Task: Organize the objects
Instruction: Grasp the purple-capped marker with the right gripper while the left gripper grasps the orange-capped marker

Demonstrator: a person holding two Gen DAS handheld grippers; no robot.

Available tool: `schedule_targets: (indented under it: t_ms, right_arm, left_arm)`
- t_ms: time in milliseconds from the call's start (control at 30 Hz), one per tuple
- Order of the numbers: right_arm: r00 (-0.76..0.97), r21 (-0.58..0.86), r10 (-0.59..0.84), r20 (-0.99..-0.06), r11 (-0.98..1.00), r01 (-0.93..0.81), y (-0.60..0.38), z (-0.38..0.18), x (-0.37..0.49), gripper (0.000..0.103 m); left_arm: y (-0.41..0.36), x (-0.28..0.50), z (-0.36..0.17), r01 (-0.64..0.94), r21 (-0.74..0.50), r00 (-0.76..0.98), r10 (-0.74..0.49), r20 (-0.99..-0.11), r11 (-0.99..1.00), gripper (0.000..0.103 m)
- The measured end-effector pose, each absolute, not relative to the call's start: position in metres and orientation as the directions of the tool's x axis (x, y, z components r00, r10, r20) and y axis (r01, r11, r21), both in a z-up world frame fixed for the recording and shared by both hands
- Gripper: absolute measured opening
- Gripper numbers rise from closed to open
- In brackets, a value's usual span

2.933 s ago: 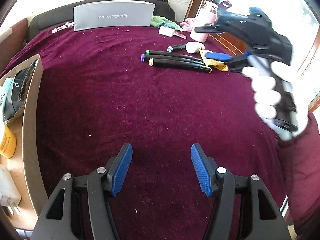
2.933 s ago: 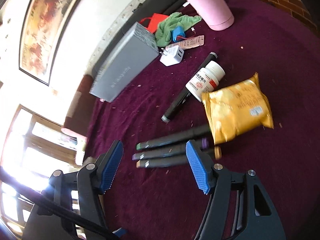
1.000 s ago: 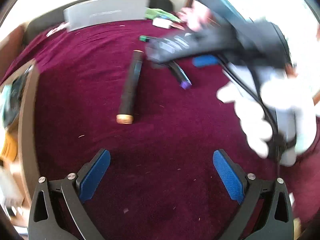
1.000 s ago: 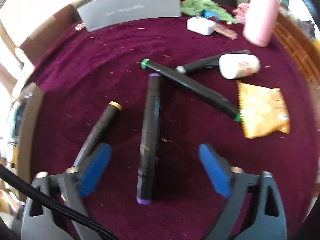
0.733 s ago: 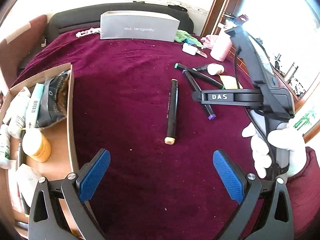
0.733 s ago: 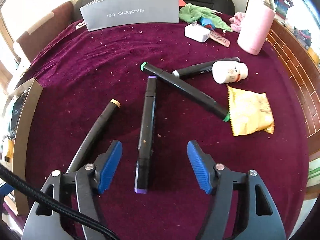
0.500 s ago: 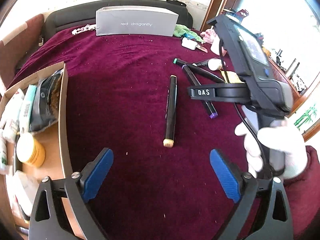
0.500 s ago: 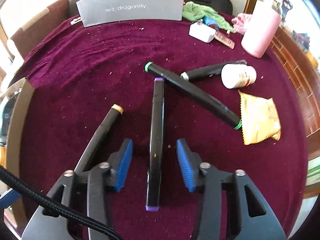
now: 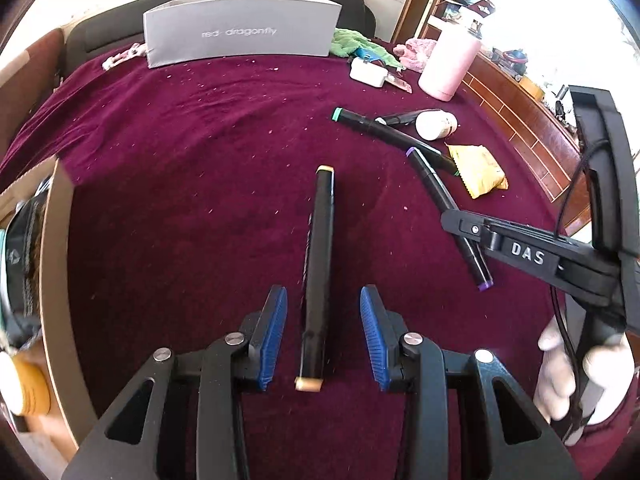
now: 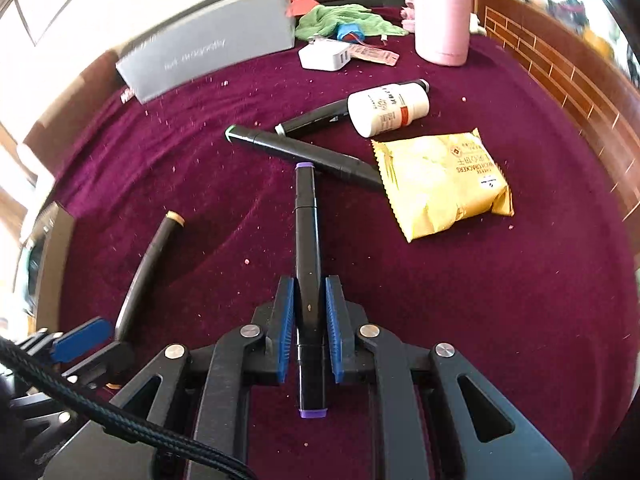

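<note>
Black markers lie on a maroon cloth. My left gripper [image 9: 323, 334] is open, its blue pads on either side of the tan-capped marker [image 9: 318, 264] without touching it. My right gripper [image 10: 307, 328] is shut on the purple-capped marker [image 10: 306, 236], which lies along its fingers; that marker also shows in the left wrist view [image 9: 448, 208]. The green-capped marker [image 10: 304, 154] lies across behind it. A fourth marker [image 10: 316, 118] sits partly under a white pill bottle [image 10: 388, 109].
A yellow cracker packet [image 10: 444, 182] lies right of the markers. A cardboard box [image 9: 60, 280] of items stands at the left edge. A grey box [image 9: 240, 34], white charger [image 9: 367, 75], green cloth [image 9: 356, 46] and pink bottle [image 9: 450, 66] stand at the back.
My right gripper has closed onto the purple-capped marker. My left gripper has moved forward and narrowed around the tan-capped marker.
</note>
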State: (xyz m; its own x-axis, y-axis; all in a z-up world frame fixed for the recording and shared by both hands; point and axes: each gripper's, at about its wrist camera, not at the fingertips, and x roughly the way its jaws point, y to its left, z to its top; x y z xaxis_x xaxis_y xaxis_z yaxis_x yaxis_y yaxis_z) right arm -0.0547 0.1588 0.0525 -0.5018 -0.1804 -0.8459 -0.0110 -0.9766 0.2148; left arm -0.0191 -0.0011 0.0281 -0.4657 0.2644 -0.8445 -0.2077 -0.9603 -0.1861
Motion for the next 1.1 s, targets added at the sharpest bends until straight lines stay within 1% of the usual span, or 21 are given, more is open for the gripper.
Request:
schedule_targets:
  t_ms: [133, 267, 300, 333, 367, 400, 633, 833, 967, 1100]
  right_arm:
    - [-0.526, 0.264, -0.218, -0.822, -0.964, -0.013, 0.165, 0.051, -0.053, 0.013]
    - [-0.534, 0.336, -0.275, -0.8, -0.942, -0.018, 0.173, 0.048, -0.052, 0.012]
    - [-0.536, 0.348, -0.284, -0.795, -0.937, -0.019, 0.174, 0.048, -0.052, 0.012]
    - [-0.538, 0.354, -0.289, -0.792, -0.935, -0.018, 0.175, 0.048, -0.051, 0.012]
    - [-0.54, 0.355, -0.289, -0.79, -0.935, -0.019, 0.175, 0.048, -0.051, 0.012]
    - [-0.544, 0.353, -0.287, -0.789, -0.935, -0.018, 0.175, 0.048, -0.052, 0.012]
    - [-0.572, 0.293, -0.233, -0.786, -0.956, -0.014, 0.166, 0.047, -0.047, 0.012]
    - [-0.591, 0.266, -0.206, -0.78, -0.964, -0.014, 0.163, 0.047, -0.044, 0.012]
    - [-0.601, 0.255, -0.19, -0.776, -0.967, -0.023, 0.162, 0.047, -0.043, 0.012]
    - [-0.609, 0.216, -0.156, -0.777, -0.976, -0.026, 0.156, 0.048, -0.04, 0.012]
  left_arm:
    - [0.011, -0.029, 0.023, -0.215, -0.119, -0.478, 0.211, -0.853, -0.969, 0.033]
    - [0.028, -0.031, 0.019, -0.237, 0.009, -0.519, 0.119, -0.846, -0.971, 0.033]
    - [0.033, -0.027, 0.019, -0.255, 0.047, -0.537, 0.101, -0.837, -0.966, 0.028]
    - [0.034, -0.025, 0.019, -0.267, 0.04, -0.536, 0.114, -0.836, -0.963, 0.018]
    - [0.034, -0.024, 0.019, -0.274, 0.024, -0.53, 0.13, -0.838, -0.961, 0.013]
    - [0.034, -0.023, 0.021, -0.277, 0.01, -0.523, 0.142, -0.84, -0.961, 0.011]
    - [0.026, -0.006, 0.039, -0.252, 0.016, -0.574, 0.136, -0.808, -0.968, 0.011]
    - [0.017, 0.011, 0.052, -0.232, 0.047, -0.597, 0.104, -0.795, -0.972, 0.011]
    - [0.008, 0.022, 0.056, -0.219, 0.047, -0.605, 0.098, -0.79, -0.975, 0.011]
    - [0.001, 0.035, 0.063, -0.208, 0.064, -0.621, 0.081, -0.78, -0.976, 0.011]
